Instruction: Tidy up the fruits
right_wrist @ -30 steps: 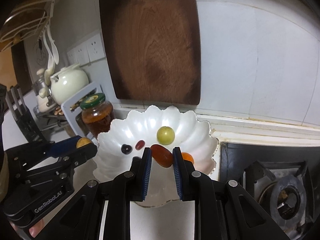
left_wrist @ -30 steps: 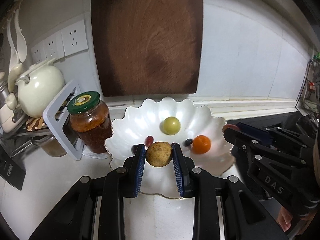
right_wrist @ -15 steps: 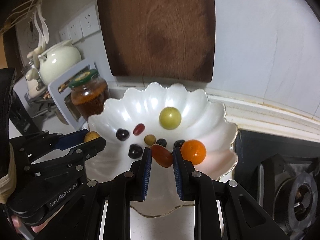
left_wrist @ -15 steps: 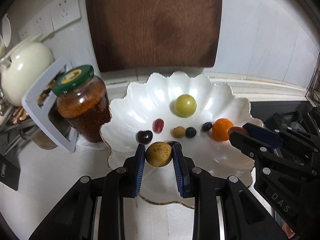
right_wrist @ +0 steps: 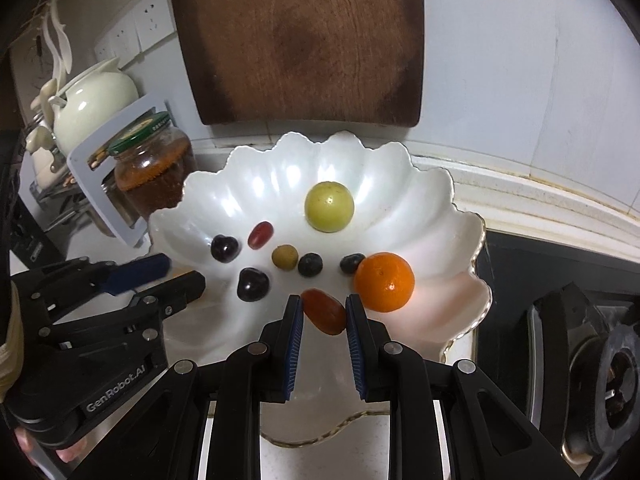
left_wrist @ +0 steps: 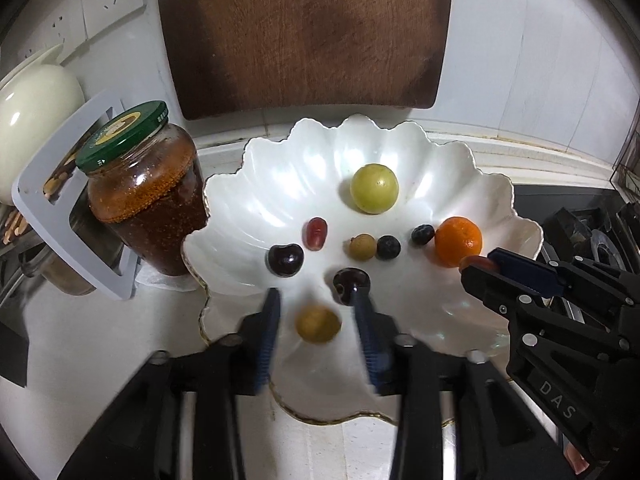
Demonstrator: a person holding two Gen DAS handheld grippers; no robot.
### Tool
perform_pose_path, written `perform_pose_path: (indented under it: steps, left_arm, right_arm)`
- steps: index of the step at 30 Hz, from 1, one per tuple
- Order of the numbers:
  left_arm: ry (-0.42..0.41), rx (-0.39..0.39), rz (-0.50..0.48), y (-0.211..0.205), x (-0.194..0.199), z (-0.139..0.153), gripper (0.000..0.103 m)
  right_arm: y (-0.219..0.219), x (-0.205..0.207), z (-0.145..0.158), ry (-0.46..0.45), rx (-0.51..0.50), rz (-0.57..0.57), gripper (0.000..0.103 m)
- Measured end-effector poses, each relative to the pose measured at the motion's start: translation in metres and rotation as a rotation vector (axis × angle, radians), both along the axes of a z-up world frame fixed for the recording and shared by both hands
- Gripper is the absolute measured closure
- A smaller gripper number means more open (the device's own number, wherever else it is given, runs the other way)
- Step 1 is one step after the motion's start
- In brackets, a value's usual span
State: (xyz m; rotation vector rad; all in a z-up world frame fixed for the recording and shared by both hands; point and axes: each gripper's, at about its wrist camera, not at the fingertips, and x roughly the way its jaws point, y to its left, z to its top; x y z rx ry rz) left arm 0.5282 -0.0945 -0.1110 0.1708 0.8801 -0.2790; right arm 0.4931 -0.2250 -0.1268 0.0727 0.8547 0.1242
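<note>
Nearest to me, my left gripper (left_wrist: 316, 320) has just been opening: its blue pads now stand clear on either side of the small round tan-yellow fruit (left_wrist: 318, 323), which sits between them without being pressed, over the near lip of the white scalloped porcelain dish (left_wrist: 256, 168). Whether it has settled on the glaze or is mid-drop I cannot tell; it looks blurred. My right gripper (right_wrist: 322, 314) is pinched tight on the oblong red-brown fruit (right_wrist: 323, 311), held low over the near part of the same dish, just beside the bright orange mandarin (right_wrist: 384, 282). I judge both pieces light and smooth-skinned, the red-brown one soft enough to bruise, so I would hold across the widest middle with gentle pressure and release close to the glaze, since round fruit will roll on that glossy, sloping surface. Further in lie two dark glossy cherries (left_wrist: 285, 260), a red grape (left_wrist: 317, 233), a small tan longan-like fruit (left_wrist: 362, 246) touching a dark blueberry (left_wrist: 389, 247), and another blueberry against the mandarin, with a pale green round fruit (left_wrist: 374, 188) toward the back. Left of the dish on the white table (left_wrist: 100, 344) stands a green-lidded glass jar of reddish paste (left_wrist: 144, 196), and a dark wooden cutting board (left_wrist: 304, 32) leans on the wall behind.
</note>
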Motion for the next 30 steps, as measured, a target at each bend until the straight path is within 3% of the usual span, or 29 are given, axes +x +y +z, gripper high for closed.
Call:
perform_pose_path:
  steps: [3,10,15,22,30]
  left_arm:
    - [-0.007,0.013,-0.005,0.001,-0.001,0.002,0.053]
    - [-0.081,0.045,0.016,0.008,-0.018,0.019,0.036]
    - [-0.136,0.020,0.043,0.014,-0.042,0.042,0.019]
    - [-0.253,-0.011,0.065,0.019,-0.104,0.075,0.005]
    - [-0.377,-0.059,0.105,0.030,-0.197,0.103,0.000]
  right_arm:
    - [-0.002,0.000,-0.001,0.014,0.012,-0.025,0.064]
    - [-0.006,-0.017,0.011,-0.017,-0.013,-0.071,0.052]
    - [-0.010,-0.045,0.033,-0.081,-0.030,-0.100,0.040]
    - [-0.020,-0.104,0.066,-0.192,-0.058,-0.140,0.027]
    - [-0.029,-0.190,0.095,-0.303,-0.075,-0.165,0.018]
